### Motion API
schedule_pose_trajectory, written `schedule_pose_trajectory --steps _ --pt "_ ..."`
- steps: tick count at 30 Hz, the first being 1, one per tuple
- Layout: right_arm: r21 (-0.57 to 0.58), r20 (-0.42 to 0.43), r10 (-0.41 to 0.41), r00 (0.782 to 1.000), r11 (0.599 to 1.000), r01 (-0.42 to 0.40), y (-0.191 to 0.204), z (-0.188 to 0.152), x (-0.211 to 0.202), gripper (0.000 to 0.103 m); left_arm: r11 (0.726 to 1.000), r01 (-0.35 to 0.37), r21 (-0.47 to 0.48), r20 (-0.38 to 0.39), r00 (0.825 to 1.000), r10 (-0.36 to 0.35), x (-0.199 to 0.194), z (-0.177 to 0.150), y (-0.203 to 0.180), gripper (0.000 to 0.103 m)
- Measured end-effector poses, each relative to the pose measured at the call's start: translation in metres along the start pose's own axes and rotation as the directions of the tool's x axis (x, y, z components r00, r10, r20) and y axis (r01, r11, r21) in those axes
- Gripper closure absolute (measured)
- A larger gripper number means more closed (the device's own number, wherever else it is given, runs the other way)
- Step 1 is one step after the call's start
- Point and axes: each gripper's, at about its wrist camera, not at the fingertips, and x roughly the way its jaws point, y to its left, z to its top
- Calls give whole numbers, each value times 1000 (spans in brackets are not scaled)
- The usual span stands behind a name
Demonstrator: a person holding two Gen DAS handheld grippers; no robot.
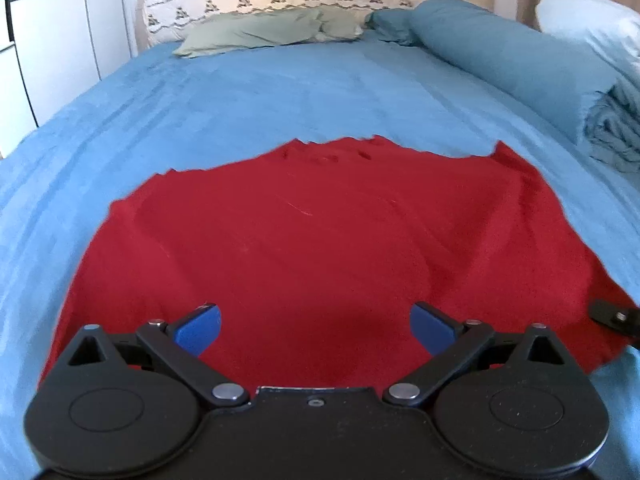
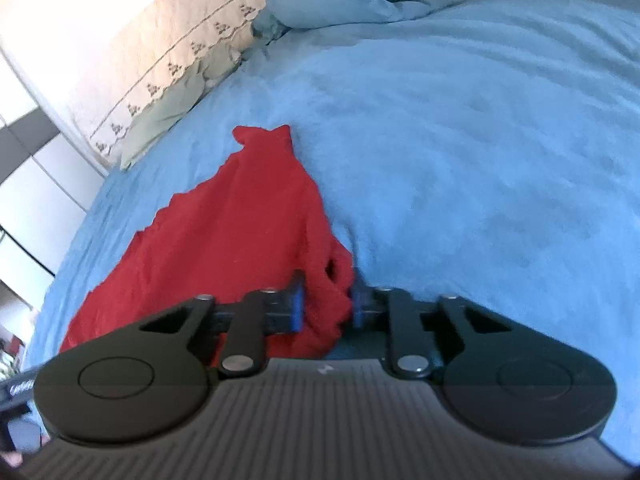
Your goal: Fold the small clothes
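The right gripper (image 2: 326, 304) pinches the red garment's (image 1: 304, 248) near edge to fold it, while the left gripper (image 1: 316, 326) hovers spread, holding nothing.

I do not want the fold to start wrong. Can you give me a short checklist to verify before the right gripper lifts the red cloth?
1. Right gripper has cloth between its pads: ok, a bunched edge of the red garment is pinched there.
2. Left gripper has a grip: not ok, its jaws stand open over the garment.
3. Garment lies spread on the blue bedspread: ok, mostly flat, far edge uneven.
4. Only garment pinched, no bedspread: cannot tell, the bedspread puckers beside the right pad.
5. Space around the garment: ok, the green pillow and rolled blue duvet lie apart from it.
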Motion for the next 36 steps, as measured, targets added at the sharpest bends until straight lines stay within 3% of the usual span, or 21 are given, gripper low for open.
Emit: schedule_pose_trajectory --steps 6,10,13,17,20,23,26,28,30,32,34,36 --pt "-25 2 -13 1000 1000 13 13 7 -8 75 998 -54 -24 8 999 54 24 18 7 7" --pt "-43 3 -14 1000 999 15 21 14 -11 75 999 -35 -18 -110 993 33 54 23 6 3" --pt "-34 6 -3 1000 999 4 33 21 -15 76 999 -24 -27 -129 991 20 55 27 12 3" --pt "-89 15 27 1000 996 -26 79 39 -17 76 997 12 -75 -120 993 -21 32 31 38 3" --pt "-184 29 113 993 977 -106 142 46 -17 76 998 10 -57 -114 993 -17 8 28 72 3" --pt "-323 2 237 971 920 -224 220 33 -18 76 999 -19 -35 -103 995 15 -20 18 112 3" --pt "-499 -126 385 914 772 -394 294 -10 -18 76 999 -27 -39 -116 993 23 -40 -2 146 3" --pt "-575 -263 391 882 670 -469 327 -46 -6 77 998 -38 -44 -135 990 31 -47 -19 163 3" --pt "-639 -359 301 883 610 -468 350 -92 19 77 997 -50 -53 -164 986 41 -49 -38 177 3" --pt "-659 -403 230 886 599 -455 355 -127 43 77 996 -44 -71 -184 983 30 -52 -52 186 3" --pt "-637 -438 231 869 603 -481 353 -142 53 77 996 -32 -82 -186 982 16 -57 -65 191 3" --pt "-657 -425 234 874 585 -476 354 -149 48 77 996 -28 -81 -180 984 13 -63 -70 195 3"
